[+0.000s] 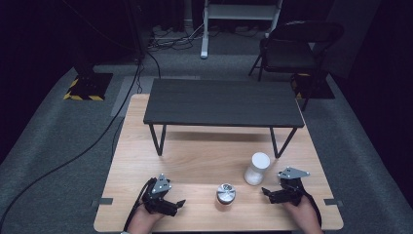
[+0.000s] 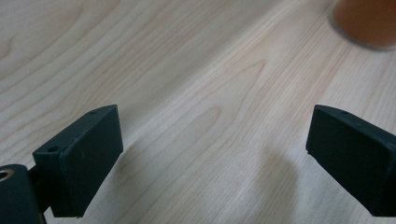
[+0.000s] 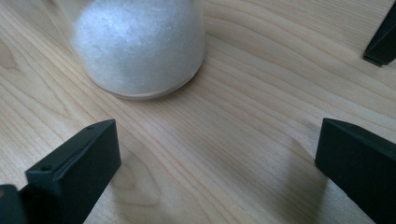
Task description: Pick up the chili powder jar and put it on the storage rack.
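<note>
Two containers: white jar stood toward the desk's right edge, near the front; small metal-lidded jar stood close to the front edge, about midway along it.
Left gripper: held low at the front-left of the desk, fingers spread wide, nothing gripped; bare wood is seen between them.
Right gripper: held at the front-right, just beside the white jar, fingers spread wide, nothing gripped.
Raised shelf: dark, stood on thin legs across the back half of the desk, nothing seen on it.
Risk 1: the white jar could be knocked over if the right gripper is pushed in off-centre; the jar is tall and sits to one side of the fingers' line, not between them.
Risk 2: the small jar could be shoved toward the front edge by a low sweep from the left gripper; little desk is left in front of it.
Risk 3: slip on a smooth round wall is judged likely if either jar is pinched too high.
Left gripper view extra: brownish contents of the small jar, blurred at the top corner; the lid is seen from the high view instead.
Right gripper view extra: white grainy fill of the white jar, and a shelf leg.
</note>
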`<state>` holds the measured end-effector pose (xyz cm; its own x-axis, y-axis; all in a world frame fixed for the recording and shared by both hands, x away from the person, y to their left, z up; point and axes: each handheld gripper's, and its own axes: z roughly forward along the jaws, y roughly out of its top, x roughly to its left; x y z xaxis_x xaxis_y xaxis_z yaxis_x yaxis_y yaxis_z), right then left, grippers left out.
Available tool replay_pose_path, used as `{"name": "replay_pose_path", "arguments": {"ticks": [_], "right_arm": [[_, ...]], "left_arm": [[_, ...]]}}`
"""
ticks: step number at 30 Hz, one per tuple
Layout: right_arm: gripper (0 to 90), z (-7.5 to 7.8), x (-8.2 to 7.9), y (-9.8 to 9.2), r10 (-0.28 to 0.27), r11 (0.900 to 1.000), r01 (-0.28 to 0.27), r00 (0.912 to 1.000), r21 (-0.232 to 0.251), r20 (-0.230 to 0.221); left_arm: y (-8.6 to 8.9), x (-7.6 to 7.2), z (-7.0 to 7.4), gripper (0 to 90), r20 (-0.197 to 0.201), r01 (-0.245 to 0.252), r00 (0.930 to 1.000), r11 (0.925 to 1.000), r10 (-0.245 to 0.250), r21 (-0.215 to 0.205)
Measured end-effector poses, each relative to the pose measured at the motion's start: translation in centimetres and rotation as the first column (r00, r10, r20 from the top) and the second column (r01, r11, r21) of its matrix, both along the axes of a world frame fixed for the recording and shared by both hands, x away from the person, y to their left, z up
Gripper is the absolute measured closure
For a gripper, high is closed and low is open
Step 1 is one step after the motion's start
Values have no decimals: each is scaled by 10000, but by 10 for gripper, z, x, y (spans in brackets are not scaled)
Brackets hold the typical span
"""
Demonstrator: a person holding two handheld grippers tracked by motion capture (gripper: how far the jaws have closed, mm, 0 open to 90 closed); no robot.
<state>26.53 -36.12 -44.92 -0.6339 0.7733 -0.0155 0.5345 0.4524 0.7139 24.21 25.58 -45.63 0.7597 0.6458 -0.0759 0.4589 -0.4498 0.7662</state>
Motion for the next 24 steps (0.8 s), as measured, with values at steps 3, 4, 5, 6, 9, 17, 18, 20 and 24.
{"name": "replay_pose_path", "arguments": {"ticks": [3,4,5,6,9,17,18,20,24], "right_arm": [[0,0,0,0,0,10000,0,10000,0,0],[0,0,0,0,0,10000,0,10000,0,-1],[0,0,0,0,0,10000,0,10000,0,0],[0,0,0,0,1,10000,-1,10000,0,0],[0,0,0,0,2,10000,-2,10000,-2,2],[0,0,0,0,0,10000,0,10000,1,1],[0,0,0,0,-1,10000,1,10000,-1,1],[0,0,0,0,1,10000,-1,10000,-1,0],[0,0,0,0,0,10000,0,10000,0,-1]], "left_arm": [[1,-7,1,38,475,-5,9989,9995,19,-304],[2,-9,0,33,626,-13,9980,9991,40,-430],[2,-12,1,29,782,-21,9969,9986,62,-525],[3,-14,0,23,934,-27,9956,9980,87,-639],[4,-20,0,2,1342,-68,9908,9951,201,-989],[6,-32,0,0,2090,11,9775,9895,293,-1442],[7,-32,-1,1,2134,31,9765,9887,293,-1497],[7,-34,-1,0,2233,53,9743,9877,301,-1562],[8,-35,-2,0,2319,102,9723,9851,303,-1716]]}}
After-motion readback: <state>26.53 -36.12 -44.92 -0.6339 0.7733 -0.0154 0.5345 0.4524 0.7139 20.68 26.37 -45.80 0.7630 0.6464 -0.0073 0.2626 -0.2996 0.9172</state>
